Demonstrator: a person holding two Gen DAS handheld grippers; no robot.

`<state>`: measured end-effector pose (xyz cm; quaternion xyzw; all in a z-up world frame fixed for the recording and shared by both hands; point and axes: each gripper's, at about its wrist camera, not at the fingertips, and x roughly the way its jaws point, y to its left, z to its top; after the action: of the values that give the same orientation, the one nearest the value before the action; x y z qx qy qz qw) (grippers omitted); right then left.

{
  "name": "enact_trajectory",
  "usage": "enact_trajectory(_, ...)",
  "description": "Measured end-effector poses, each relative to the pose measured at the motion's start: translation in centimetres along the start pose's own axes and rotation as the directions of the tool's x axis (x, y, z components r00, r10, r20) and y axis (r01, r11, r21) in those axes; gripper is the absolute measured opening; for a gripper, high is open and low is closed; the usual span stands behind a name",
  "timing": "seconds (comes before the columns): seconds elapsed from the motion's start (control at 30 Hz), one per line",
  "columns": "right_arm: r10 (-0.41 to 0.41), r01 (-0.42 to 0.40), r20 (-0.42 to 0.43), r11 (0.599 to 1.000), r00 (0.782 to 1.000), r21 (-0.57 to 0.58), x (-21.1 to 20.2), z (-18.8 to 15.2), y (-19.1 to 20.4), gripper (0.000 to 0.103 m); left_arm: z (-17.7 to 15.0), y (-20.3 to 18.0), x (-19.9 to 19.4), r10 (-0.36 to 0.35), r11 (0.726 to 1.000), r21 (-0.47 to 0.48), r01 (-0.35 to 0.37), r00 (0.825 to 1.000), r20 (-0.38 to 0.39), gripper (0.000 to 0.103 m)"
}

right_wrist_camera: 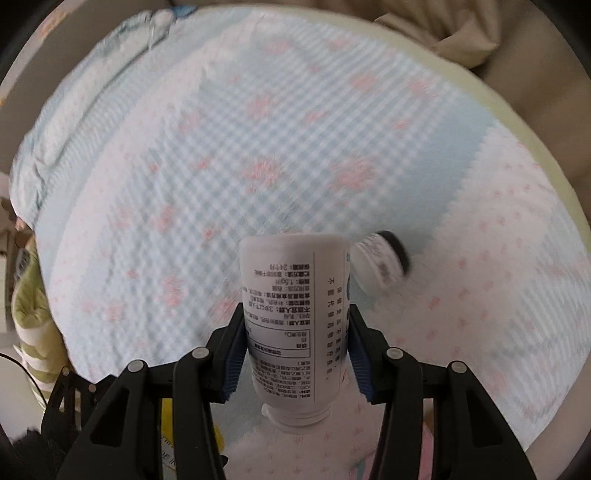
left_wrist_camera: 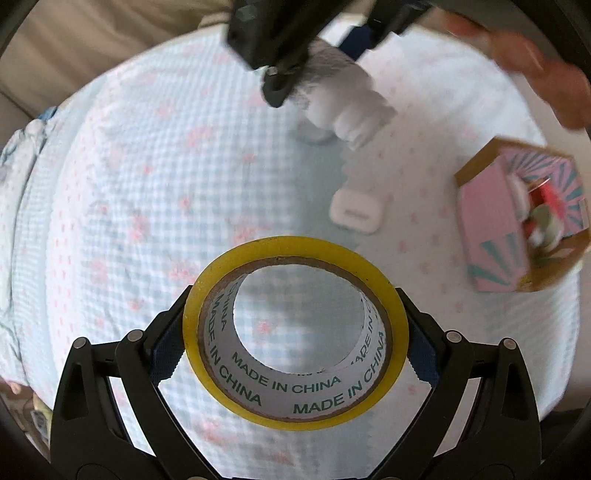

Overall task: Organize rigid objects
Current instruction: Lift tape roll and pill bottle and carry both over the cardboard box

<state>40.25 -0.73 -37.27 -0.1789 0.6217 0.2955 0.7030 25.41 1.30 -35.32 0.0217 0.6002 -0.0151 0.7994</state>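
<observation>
My left gripper (left_wrist_camera: 295, 350) is shut on a yellow tape roll (left_wrist_camera: 295, 334) with "MADE IN CHINA" printed on its core, held above the checked bedspread (left_wrist_camera: 147, 203). My right gripper (right_wrist_camera: 293, 339) is shut on a white bottle (right_wrist_camera: 293, 314) with a printed label, its open neck pointing back toward the camera. The same bottle (left_wrist_camera: 343, 96) and the right gripper (left_wrist_camera: 314, 62) show at the top of the left wrist view, above the bed. A small white cap (left_wrist_camera: 356, 210) lies on the bedspread. A small white jar with a dark lid (right_wrist_camera: 382, 260) lies blurred behind the bottle.
A pink and teal carton (left_wrist_camera: 521, 218) with a brown edge sits at the right of the bed. A hand (left_wrist_camera: 535, 70) is blurred at the upper right. Beige cushions (right_wrist_camera: 480, 33) border the bed. A folded blue quilt (right_wrist_camera: 74, 107) lies along the far left edge.
</observation>
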Motion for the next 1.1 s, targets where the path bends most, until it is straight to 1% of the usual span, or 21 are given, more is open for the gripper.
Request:
enact_trajectory(0.07,0.008,-0.009,0.026,1.0,1.0,0.027,-2.3,-1.1,-0.8,0.046,0.7,-0.3,-2.5,-0.025,1.0,-0.006,0.025,0.999,0.024,0.097)
enact_trajectory(0.13,0.011,-0.014,0.055,0.998,0.998,0.054,-5.0,-2.7,-1.9,0.046,1.4,-1.0,-4.0,-0.055,0.998,-0.011,0.055,0.998,0.041,0.097)
enact_trajectory(0.23,-0.007,-0.002,0.093,0.996,0.996,0.088,-8.7,-5.5,-3.3,0.046,2.6,-2.1,-6.9,-0.095,0.995,-0.007,0.095,0.993,0.065,0.097)
enact_trajectory(0.27,-0.016,0.005,0.104,0.995,0.994,0.1,-9.9,-6.5,-4.0,0.046,3.0,-2.9,-8.0,-0.107,0.994,0.006,0.107,0.991,0.074,0.097)
enact_trajectory(0.37,-0.04,0.021,0.134,0.99,0.99,0.14,-13.4,-10.4,-6.7,0.046,4.6,-5.1,-9.5,-0.126,0.992,0.037,0.123,0.988,0.089,0.097)
enact_trajectory(0.47,-0.084,0.06,0.146,0.984,0.986,0.165,-16.1,-14.2,-9.2,0.046,5.8,-8.8,-11.4,-0.169,0.985,0.064,0.163,0.981,0.095,0.097)
enact_trajectory(0.67,-0.151,0.112,0.136,0.959,0.979,0.26,-18.8,-21.6,-14.8,0.046,7.3,-15.0,-11.2,-0.203,0.973,0.133,0.189,0.974,0.102,0.097)
enact_trajectory(0.8,-0.17,0.118,0.128,0.933,0.977,0.341,-19.7,-26.1,-18.1,0.046,8.0,-19.9,-10.6,-0.237,0.958,0.183,0.22,0.969,0.074,0.097)
enact_trajectory(0.87,-0.175,0.118,0.12,0.919,0.977,0.377,-20.0,-28.5,-19.9,0.046,8.1,-21.6,-9.8,-0.248,0.952,0.201,0.232,0.967,0.06,0.097)
enact_trajectory(0.97,-0.18,0.119,0.105,0.898,0.978,0.424,-19.7,-31.3,-22.1,0.046,8.4,-24.6,-8.6,-0.256,0.944,0.224,0.242,0.966,0.035,0.097)
enact_trajectory(1.1,-0.162,0.093,0.099,0.863,0.982,0.496,-18.3,-34.4,-24.9,0.046,8.9,-28.7,-6.2,-0.262,0.934,0.248,0.255,0.965,-0.006,0.097)
